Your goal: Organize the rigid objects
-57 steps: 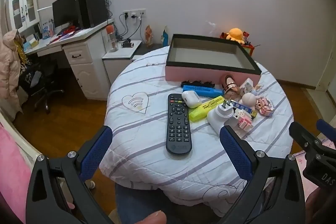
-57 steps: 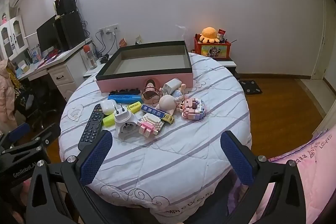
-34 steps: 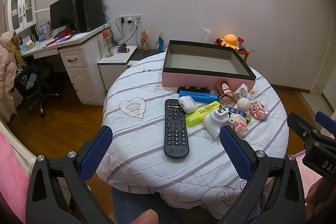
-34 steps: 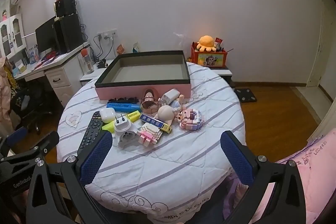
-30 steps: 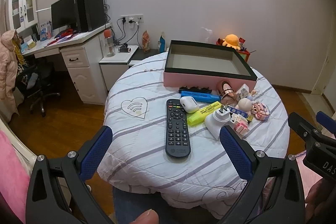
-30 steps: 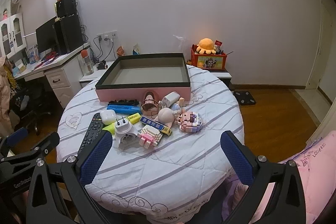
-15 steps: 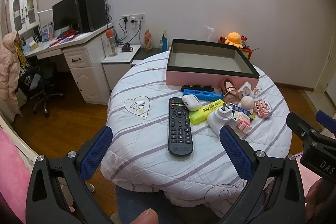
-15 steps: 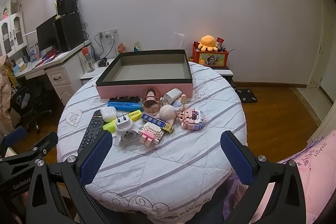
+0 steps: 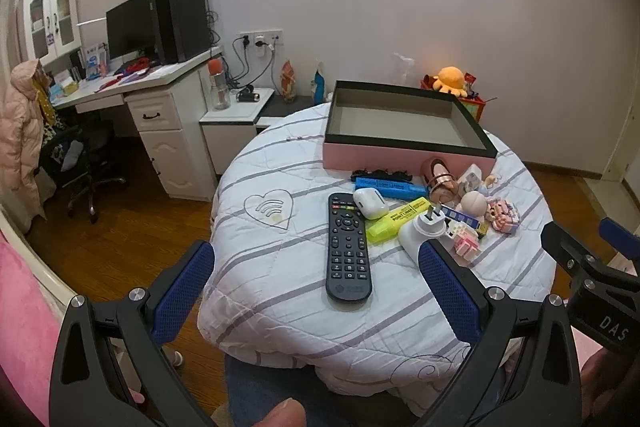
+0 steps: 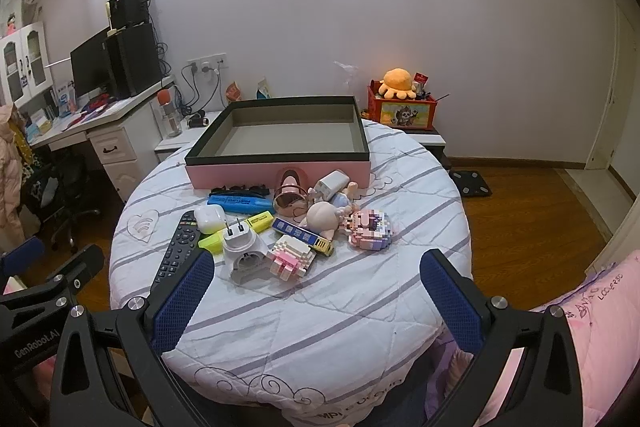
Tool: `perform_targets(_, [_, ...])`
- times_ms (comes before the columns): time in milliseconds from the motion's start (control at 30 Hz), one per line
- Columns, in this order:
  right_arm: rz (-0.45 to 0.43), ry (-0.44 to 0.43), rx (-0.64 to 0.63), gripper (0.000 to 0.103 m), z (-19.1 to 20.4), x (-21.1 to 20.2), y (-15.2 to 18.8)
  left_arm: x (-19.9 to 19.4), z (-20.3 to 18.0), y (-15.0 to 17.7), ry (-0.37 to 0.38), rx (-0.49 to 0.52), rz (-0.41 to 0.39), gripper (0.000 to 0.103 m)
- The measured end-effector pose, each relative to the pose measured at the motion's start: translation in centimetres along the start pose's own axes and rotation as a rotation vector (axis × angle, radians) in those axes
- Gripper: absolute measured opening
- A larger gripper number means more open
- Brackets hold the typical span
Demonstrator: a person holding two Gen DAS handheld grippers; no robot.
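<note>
Both my claws hang spread wide and empty off the near edge of the desk (image 10: 360, 307), my left claw (image 9: 316, 287) in front of the remote (image 9: 348, 247) and my right claw (image 10: 316, 291) facing the clutter from the near right. Nothing is gripped, and the pink box (image 10: 280, 171) at the far edge of the desk holds nothing that I can see, so I judge the sorting has not begun and I am at the approach step, choosing a first piece.

The things lie in a tight cluster just in front of the box's near wall: the remote nearest the left edge, the white earbud case (image 9: 370, 203) touching its far end, a yellow highlighter (image 9: 396, 219) and blue highlighter (image 9: 390, 185) beside that, the white plug adapter (image 10: 244, 247) prongs up, a pink block toy (image 10: 292, 259) just beside it, and another block figure (image 10: 368, 225) toward the right.

My next move, I think, is the remote: it lies flat and apart on its outer side, so I should lower my left claw across its narrow width and close, keeping clear of the earbud case
</note>
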State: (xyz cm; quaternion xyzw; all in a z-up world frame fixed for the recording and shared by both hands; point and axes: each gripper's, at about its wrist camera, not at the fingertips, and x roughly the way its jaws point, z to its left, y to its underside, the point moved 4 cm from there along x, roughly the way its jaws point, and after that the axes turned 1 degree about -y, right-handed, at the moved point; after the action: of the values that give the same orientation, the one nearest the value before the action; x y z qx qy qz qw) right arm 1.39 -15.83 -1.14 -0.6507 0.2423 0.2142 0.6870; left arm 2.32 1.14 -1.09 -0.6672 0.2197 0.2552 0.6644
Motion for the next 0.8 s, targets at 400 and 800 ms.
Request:
perform_targets(400, [-0.003, 0.007, -0.003, 0.103, -0.2, 0.0, -0.9, 0.2, 1.4, -1.5, 0.037, -0.039, -0.002, 0.103])
perform_targets(800, [0.075, -0.004, 0.005, 0.103, -0.8, 3.1, -2.6, 3.0, 0.3, -3.7, 0.001, -0.023, 0.038, 0.103])
